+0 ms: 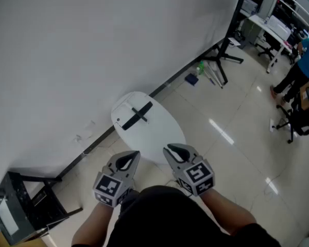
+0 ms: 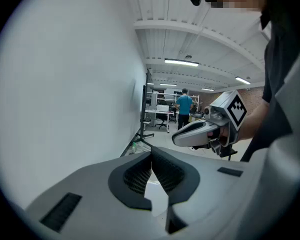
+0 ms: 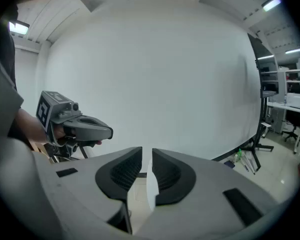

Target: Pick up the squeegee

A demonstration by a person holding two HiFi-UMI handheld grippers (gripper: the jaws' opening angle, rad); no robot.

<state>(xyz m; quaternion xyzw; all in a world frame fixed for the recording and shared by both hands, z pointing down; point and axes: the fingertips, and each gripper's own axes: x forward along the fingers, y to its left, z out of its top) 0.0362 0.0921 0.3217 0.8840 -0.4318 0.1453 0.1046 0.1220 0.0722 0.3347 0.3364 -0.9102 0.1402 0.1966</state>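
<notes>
A person holds 2 handheld grippers over a small white table [image 1: 162,138] that stands against a plain white wall [image 1: 82,45]. The black squeegee [image 1: 137,116] lies flat on the tabletop toward the wall side, ahead of both tools and touched by neither. The left gripper [image 1: 131,157] is clenched, its ribbed pads meeting at the tips with nothing between them. The right gripper [image 1: 171,149] is all but closed too; its own view shows what appears to be a thin slit between the tips, and it holds nothing. The 2 tools hover side by side, near the table's front edge. Behind the table, a black stand [image 1: 224,55] spreads its legs on the glossy tiled floor [image 1: 232,133]. A person in a teal shirt [image 1: 305,60] is at the far right, among desks and office chairs.
</notes>
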